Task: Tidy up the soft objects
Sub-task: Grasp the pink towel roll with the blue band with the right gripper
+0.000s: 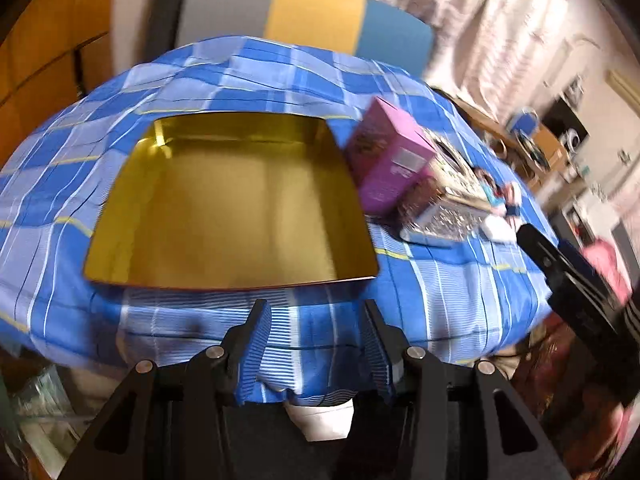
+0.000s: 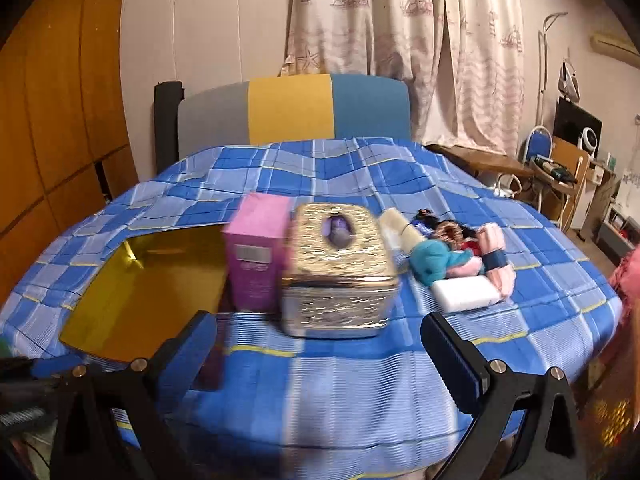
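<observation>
A pile of soft objects (image 2: pixel 460 256), teal, pink, white and dark, lies on the blue checked cloth right of a gold tissue box (image 2: pixel 340 276); it shows blurred in the left wrist view (image 1: pixel 500 204). An empty gold tray (image 1: pixel 228 200) sits at the left, also in the right wrist view (image 2: pixel 140 296). My left gripper (image 1: pixel 316 316) is open and empty, just in front of the tray's near edge. My right gripper (image 2: pixel 320 344) is open and empty, in front of the tissue box.
A purple carton (image 2: pixel 256 256) stands between tray and tissue box, also in the left wrist view (image 1: pixel 388 160). A grey, yellow and blue chair back (image 2: pixel 292 108) is behind the table. The table's near edge (image 2: pixel 320 444) is close below the grippers. Furniture clutters the right.
</observation>
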Demonstrator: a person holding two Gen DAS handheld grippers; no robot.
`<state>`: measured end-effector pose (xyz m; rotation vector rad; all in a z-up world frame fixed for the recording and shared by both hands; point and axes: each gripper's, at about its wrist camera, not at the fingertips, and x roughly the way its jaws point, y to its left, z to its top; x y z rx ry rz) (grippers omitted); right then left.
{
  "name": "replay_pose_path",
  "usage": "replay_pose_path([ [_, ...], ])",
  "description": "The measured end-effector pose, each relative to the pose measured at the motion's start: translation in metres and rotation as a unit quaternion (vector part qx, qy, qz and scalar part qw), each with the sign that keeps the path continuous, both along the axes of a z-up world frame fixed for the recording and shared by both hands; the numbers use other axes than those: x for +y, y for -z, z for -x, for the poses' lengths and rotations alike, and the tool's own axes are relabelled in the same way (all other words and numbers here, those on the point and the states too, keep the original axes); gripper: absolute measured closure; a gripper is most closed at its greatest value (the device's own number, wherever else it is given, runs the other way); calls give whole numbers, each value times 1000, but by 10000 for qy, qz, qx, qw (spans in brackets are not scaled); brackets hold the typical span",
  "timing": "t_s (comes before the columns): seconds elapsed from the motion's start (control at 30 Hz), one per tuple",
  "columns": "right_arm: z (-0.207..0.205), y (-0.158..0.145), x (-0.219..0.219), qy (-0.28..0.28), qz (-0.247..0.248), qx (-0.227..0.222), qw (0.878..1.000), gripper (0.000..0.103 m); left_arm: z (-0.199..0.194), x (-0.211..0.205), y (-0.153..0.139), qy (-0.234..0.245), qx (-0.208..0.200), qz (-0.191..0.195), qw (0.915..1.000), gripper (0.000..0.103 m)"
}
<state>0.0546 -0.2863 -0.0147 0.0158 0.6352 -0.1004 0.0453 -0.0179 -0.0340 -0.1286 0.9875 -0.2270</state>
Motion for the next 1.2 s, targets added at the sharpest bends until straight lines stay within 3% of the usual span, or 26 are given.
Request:
replay_pose_path([
  [0.07,-7,10,-23,209,-17,231,9995,0,-3,-15,-1,216,-32,-176,9996,57],
  [0.17,-14,35,-81,755,-621,651,9931,0,-10,-30,-2,679,71,252,9973,57],
  [0.23,-15,47,-111,1045,-751,769,9887,0,-16,-44,-1,1026,267,492,9932,57],
  [0.33,-21,59,-150,1450,-428,804,9852,1,-22,-64,6,1351,717,779,9852,57],
  [0.4,-28,60,-177,1564,-469,717,9840,6,-24,-78,10,1353,871,931,9826,57],
  [0.6,-81,56,-241,1432,-820,352,9857,15,-22,-111,10,1710,501,687,9816,57],
  [0.77,-138,76,-260,1382,-879,745,9837,29,-36,-130,23,2096,1046,1152,9653,56],
  [0.87,-158,88,-267,1323,-892,871,9833,30,-37,-142,20,2269,988,1093,9627,48],
  [0.97,-176,99,-273,1296,-963,1056,9812,30,-39,-155,16,2431,871,996,9609,46],
  [1.0,-179,102,-275,1288,-1042,1087,9802,37,-41,-160,14,2472,815,900,9613,46],
  [1.03,-182,105,-278,1246,-1188,1156,9783,50,-42,-164,13,2492,782,833,9617,46],
  [1.07,-181,106,-279,1235,-1248,1179,9774,55,-44,-168,12,2526,736,770,9617,46],
  [1.2,-170,98,-284,1080,-1422,1075,9780,60,-53,-188,8,2663,563,604,9604,46],
])
